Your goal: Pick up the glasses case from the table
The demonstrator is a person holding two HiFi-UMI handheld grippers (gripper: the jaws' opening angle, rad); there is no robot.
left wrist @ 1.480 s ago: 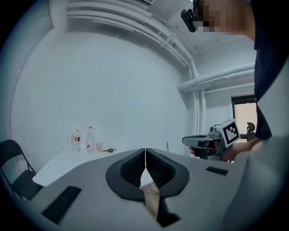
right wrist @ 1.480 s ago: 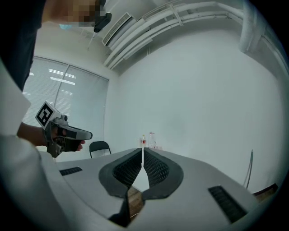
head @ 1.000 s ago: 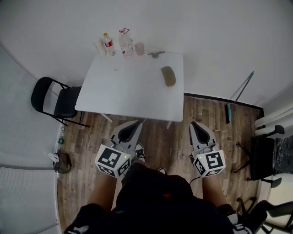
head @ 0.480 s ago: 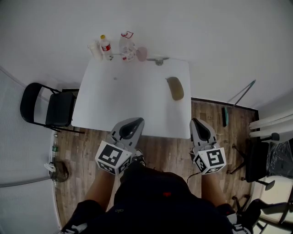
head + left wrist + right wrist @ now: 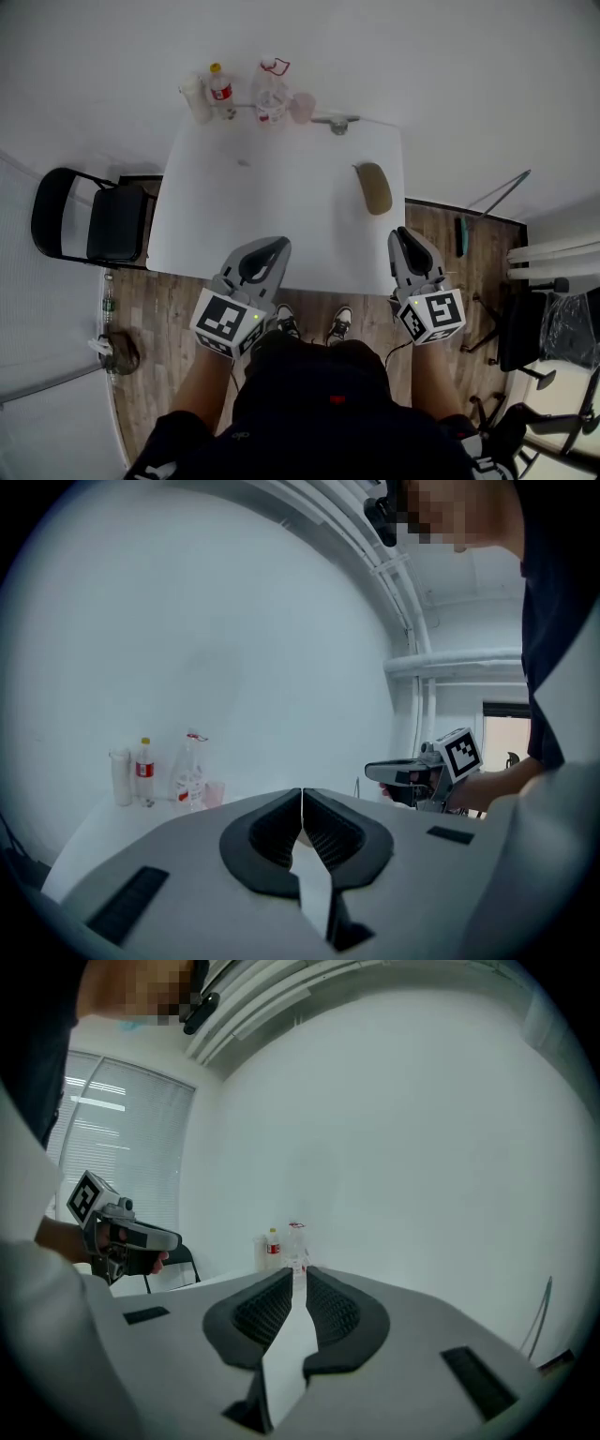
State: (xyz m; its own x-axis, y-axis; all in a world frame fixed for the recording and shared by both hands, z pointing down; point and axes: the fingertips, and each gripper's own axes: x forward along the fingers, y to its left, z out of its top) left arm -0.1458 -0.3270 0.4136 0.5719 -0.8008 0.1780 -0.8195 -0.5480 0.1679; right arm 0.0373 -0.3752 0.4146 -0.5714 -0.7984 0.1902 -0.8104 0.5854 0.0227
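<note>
The glasses case [image 5: 376, 187] is an olive-brown oval lying near the right edge of the white table [image 5: 272, 206]. My left gripper [image 5: 272, 247] hangs over the table's near edge, left of the middle, shut and empty; its tips meet in the left gripper view [image 5: 302, 794]. My right gripper [image 5: 404, 234] is at the near right corner, a short way nearer to me than the case, shut with nothing in it [image 5: 295, 1275]. The case is hidden in both gripper views. Each gripper shows in the other's view: right gripper [image 5: 412, 772], left gripper [image 5: 131, 1234].
At the table's far edge stand a white cup [image 5: 195, 97], a red-labelled bottle [image 5: 221, 92], a clear bottle [image 5: 270, 90], a pink cup [image 5: 302, 108] and a small metal item [image 5: 338, 123]. A black folding chair [image 5: 89, 221] is left, another chair [image 5: 525, 333] right, and a pole [image 5: 497, 195] leans on the wall.
I have stepped up to the table. Both grippers moved forward from over the wooden floor to over the table's near edge, still shut; the case now lies closer to the right gripper.
</note>
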